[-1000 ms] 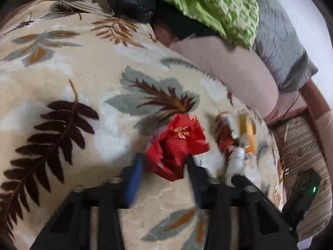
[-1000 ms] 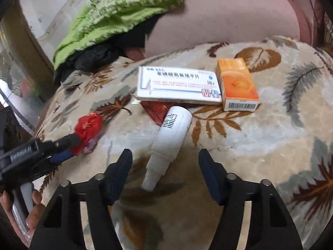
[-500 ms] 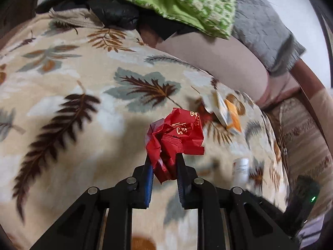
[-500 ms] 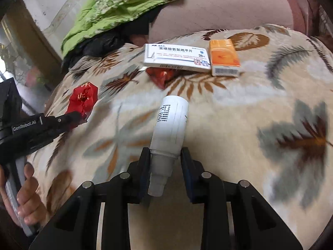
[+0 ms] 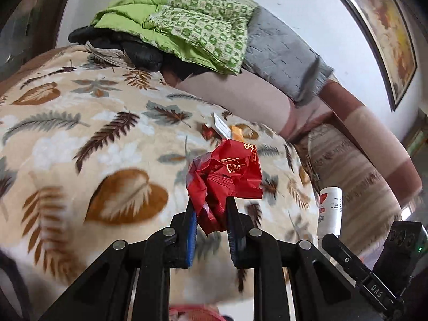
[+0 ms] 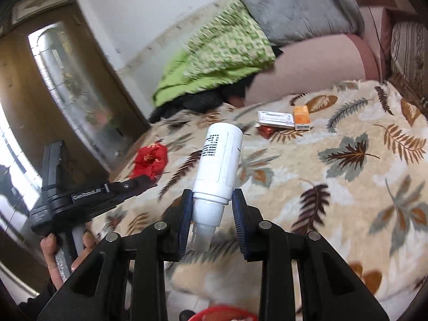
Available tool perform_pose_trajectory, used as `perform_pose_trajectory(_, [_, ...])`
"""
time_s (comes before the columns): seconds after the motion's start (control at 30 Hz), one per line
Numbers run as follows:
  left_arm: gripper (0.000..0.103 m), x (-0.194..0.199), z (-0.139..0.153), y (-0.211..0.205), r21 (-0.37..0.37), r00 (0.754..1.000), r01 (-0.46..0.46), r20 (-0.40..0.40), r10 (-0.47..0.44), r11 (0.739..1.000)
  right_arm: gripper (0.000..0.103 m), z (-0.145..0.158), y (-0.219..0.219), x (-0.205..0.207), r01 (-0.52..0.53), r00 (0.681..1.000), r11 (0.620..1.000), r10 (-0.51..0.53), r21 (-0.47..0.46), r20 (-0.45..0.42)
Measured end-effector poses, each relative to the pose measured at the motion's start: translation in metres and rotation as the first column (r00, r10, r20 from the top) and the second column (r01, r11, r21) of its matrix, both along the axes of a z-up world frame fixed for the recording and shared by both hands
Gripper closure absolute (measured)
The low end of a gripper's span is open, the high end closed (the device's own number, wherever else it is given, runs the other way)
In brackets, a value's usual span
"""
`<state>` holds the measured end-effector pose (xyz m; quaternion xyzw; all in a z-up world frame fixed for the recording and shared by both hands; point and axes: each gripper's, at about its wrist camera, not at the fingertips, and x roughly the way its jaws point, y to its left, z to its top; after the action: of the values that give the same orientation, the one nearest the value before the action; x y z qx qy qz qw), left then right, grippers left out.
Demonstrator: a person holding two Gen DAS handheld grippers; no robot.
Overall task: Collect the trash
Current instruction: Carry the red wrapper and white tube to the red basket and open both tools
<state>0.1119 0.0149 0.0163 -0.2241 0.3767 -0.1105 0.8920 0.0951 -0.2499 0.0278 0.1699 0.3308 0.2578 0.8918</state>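
Right tongs (image 6: 211,208): I have them clamped on the neck of the white spray bottle (image 6: 218,165), lifted clear above the leaf-print blanket (image 6: 334,187).
Bottle pose: cap toward me, base tilted up and away.
Left tongs (image 6: 145,180): left of the bottle, gripping the crumpled red wrapper (image 6: 150,160); a hand (image 6: 67,254) holds their handle.
Boxes: a white medicine box (image 6: 274,119) and an orange box (image 6: 301,117) touching, beyond the bottle to its right.
Red scrap (image 6: 267,131): just in front of the white box.
Red rim (image 6: 222,314): below the bottle, at the bottom edge.
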Motion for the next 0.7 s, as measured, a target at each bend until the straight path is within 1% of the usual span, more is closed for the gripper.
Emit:
perform_pose_trajectory(0.07, [0.084, -0.028, 0.003, -0.003, 0.012, 1.0, 0.006, 0.0, -0.006, 1.0, 0.074, -0.002, -0.004, -0.034, 0.009, 1.0, 1.0, -0.009, 0.014, 0.003])
perform_pose_trajectory(0.1, [0.084, -0.043, 0.005, -0.004, 0.033, 1.0, 0.004, 0.006, -0.004, 0.999, 0.074, -0.004, -0.006, -0.045, 0.009, 1.0, 1.0, -0.009, 0.024, 0.001])
perform_pose_trajectory(0.17, [0.084, -0.071, 0.007, -0.007, 0.092, 0.999, -0.016, 0.045, 0.011, 0.996, 0.074, -0.011, -0.008, -0.07, 0.026, 1.0, 1.0, -0.027, 0.009, 0.011])
perform_pose_trajectory(0.23, [0.084, -0.103, 0.003, -0.008, 0.147, 0.993, -0.063, 0.109, 0.047, 0.987, 0.074, -0.025, -0.008, -0.091, 0.044, 0.999, 0.999, -0.044, -0.009, 0.012])
perform_pose_trajectory(0.3, [0.084, -0.121, -0.007, -0.008, 0.172, 0.989, -0.086, 0.134, 0.064, 0.981, 0.074, -0.035, -0.009, -0.104, 0.049, 0.999, 0.999, -0.049, -0.018, 0.01])
perform_pose_trajectory(0.37, [0.084, -0.127, -0.018, -0.008, 0.201, 0.987, -0.11, 0.133, 0.084, 0.973, 0.074, -0.04, -0.004, -0.108, 0.042, 0.999, 0.997, -0.04, -0.064, 0.025])
perform_pose_trajectory(0.43, [0.084, -0.125, -0.022, -0.01, 0.216, 0.99, -0.1, 0.118, 0.075, 0.971, 0.074, -0.042, 0.0, -0.108, 0.028, 0.999, 0.997, -0.026, -0.074, 0.03])
perform_pose_trajectory(0.53, [0.084, -0.127, -0.02, -0.017, 0.258, 0.987, -0.107, 0.141, 0.072, 0.96, 0.074, -0.045, 0.003, -0.111, 0.03, 0.999, 0.996, -0.027, -0.088, 0.037])
perform_pose_trajectory(0.6, [0.084, -0.131, -0.019, -0.023, 0.274, 0.986, -0.102, 0.152, 0.062, 0.956, 0.074, -0.046, 0.003, -0.112, 0.025, 0.999, 0.996, -0.023, -0.082, 0.035])
perform_pose_trajectory(0.7, [0.084, -0.136, -0.018, -0.029, 0.286, 0.987, -0.087, 0.156, 0.043, 0.954, 0.074, -0.043, 0.003, -0.117, 0.038, 0.998, 0.995, -0.033, -0.097, 0.055])
